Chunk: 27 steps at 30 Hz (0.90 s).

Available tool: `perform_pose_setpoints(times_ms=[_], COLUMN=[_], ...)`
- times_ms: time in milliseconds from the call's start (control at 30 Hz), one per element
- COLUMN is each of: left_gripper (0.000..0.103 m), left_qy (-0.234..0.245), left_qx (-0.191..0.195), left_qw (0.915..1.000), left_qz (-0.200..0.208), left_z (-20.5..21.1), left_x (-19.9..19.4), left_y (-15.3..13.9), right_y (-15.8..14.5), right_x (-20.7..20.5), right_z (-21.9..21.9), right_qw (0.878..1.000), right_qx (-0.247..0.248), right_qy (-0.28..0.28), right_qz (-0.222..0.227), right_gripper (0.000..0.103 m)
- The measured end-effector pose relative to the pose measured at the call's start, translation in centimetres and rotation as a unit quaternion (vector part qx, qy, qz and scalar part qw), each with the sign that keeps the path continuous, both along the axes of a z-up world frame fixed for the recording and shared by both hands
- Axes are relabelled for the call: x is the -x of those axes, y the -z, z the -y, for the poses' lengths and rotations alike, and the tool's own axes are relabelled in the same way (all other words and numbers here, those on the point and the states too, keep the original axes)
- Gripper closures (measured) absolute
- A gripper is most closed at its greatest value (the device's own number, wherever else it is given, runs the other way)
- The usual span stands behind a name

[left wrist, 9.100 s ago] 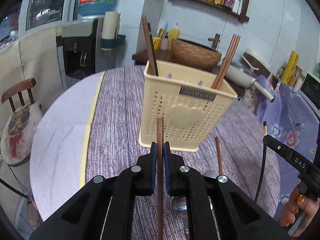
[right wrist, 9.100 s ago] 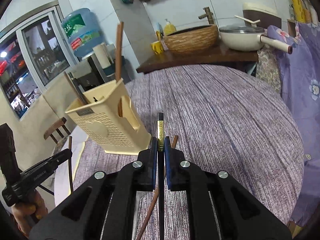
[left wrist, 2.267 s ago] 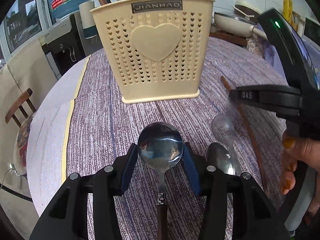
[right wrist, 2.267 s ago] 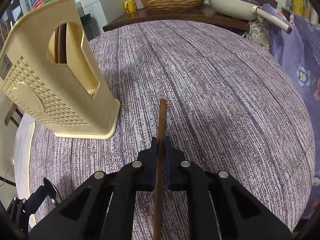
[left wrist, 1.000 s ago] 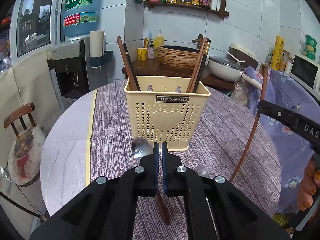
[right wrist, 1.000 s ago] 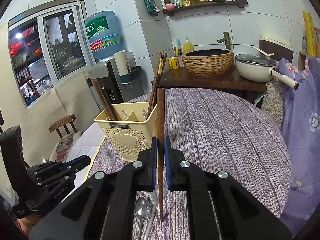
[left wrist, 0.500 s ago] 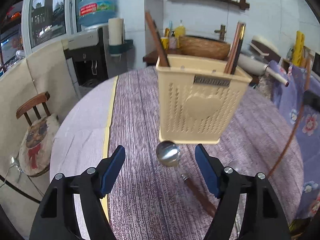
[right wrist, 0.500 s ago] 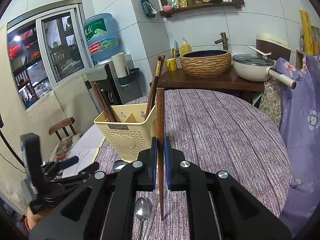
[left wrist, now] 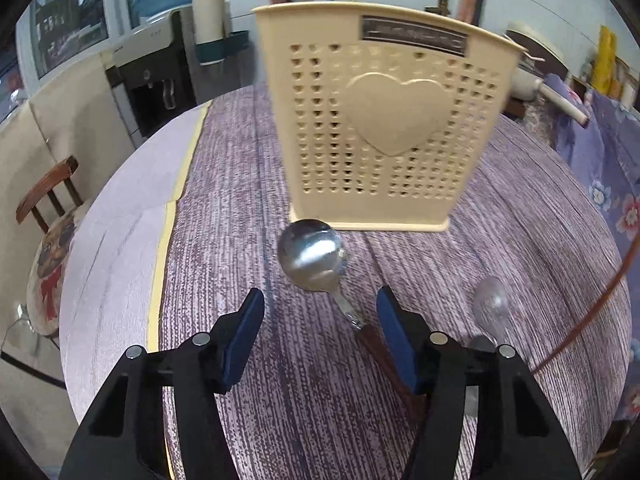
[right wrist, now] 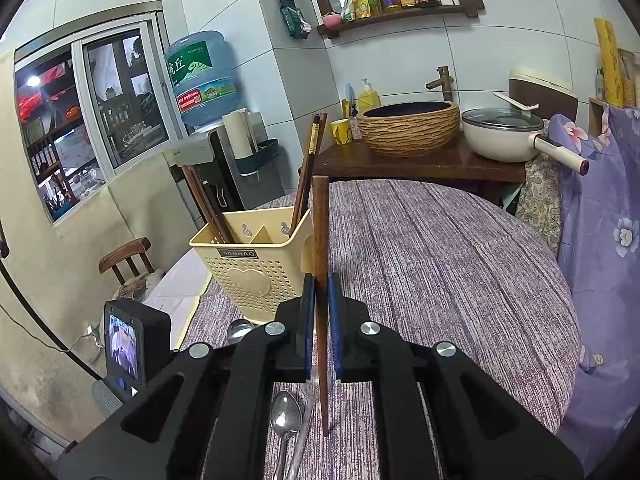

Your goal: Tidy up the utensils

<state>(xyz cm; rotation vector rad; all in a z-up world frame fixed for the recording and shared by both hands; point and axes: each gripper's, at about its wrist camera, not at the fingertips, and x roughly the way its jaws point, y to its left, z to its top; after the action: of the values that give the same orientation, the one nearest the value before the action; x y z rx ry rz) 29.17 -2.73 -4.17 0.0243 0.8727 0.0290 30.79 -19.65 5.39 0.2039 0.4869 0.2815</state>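
Note:
A beige perforated utensil holder (left wrist: 380,120) (right wrist: 256,264) stands on the purple tablecloth, with chopsticks (right wrist: 308,168) in its back compartments. A wooden-handled metal spoon (left wrist: 310,254) lies in front of it. My left gripper (left wrist: 320,304) hovers low over the spoon's neck. Its jaws are closing, with the neck between them but neither pad touching it. A second spoon (left wrist: 491,304) lies to the right. My right gripper (right wrist: 319,284) is shut on a brown chopstick (right wrist: 320,232), held upright above two more spoons (right wrist: 285,416).
The round table's edge (left wrist: 120,240) curves along the left, with a wooden chair (left wrist: 48,200) beyond it. A water dispenser (right wrist: 208,92) stands behind. A dark side counter carries a woven basin (right wrist: 408,124) and a white pan (right wrist: 504,132).
The left gripper went from shut to wide open, and the spoon now lies on the cloth. It then sank closer to the spoon, its jaws narrowing slightly. The right gripper stayed still.

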Motion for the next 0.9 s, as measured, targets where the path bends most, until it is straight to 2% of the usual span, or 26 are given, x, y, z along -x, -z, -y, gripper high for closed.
perform_pose_setpoints(times_ms=[100, 200, 367, 500, 633, 800, 900], left_gripper=[0.045, 0.045, 0.045, 0.045, 0.055, 0.056, 0.056], left_qy=[-0.021, -0.028, -0.048, -0.062, -0.07, -0.08, -0.07], left_qx=[0.014, -0.023, -0.011, -0.017, -0.011, -0.007, -0.011], left_qw=[0.9996, 0.9991, 0.9979, 0.9971, 0.9964, 0.9958, 0.9967], left_qz=[-0.013, -0.022, -0.041, -0.04, -0.046, -0.043, -0.04], left_z=[-0.4, 0.8, 1.4, 1.8, 1.7, 1.4, 1.5], left_x=[-1.2, -2.0, -3.2, -4.3, -5.1, -5.7, -5.7], left_y=[0.2, 0.8, 1.7, 1.8, 1.6, 1.6, 1.7], right_y=[0.0, 0.1, 0.0, 0.1, 0.1, 0.2, 0.2], right_x=[0.2, 0.2, 0.3, 0.3, 0.3, 0.3, 0.2], right_z=[-0.1, 0.1, -0.1, 0.0, 0.1, 0.0, 0.1], right_qw=[1.0, 1.0, 1.0, 1.0, 1.0, 1.0, 1.0], right_qx=[-0.001, -0.004, -0.001, -0.006, -0.007, -0.007, -0.008], right_qy=[0.002, 0.004, 0.001, 0.003, 0.004, 0.004, 0.004], right_qz=[0.002, 0.001, 0.002, 0.002, 0.002, 0.002, 0.001], right_gripper=[0.095, 0.095, 0.095, 0.095, 0.095, 0.095, 0.095])
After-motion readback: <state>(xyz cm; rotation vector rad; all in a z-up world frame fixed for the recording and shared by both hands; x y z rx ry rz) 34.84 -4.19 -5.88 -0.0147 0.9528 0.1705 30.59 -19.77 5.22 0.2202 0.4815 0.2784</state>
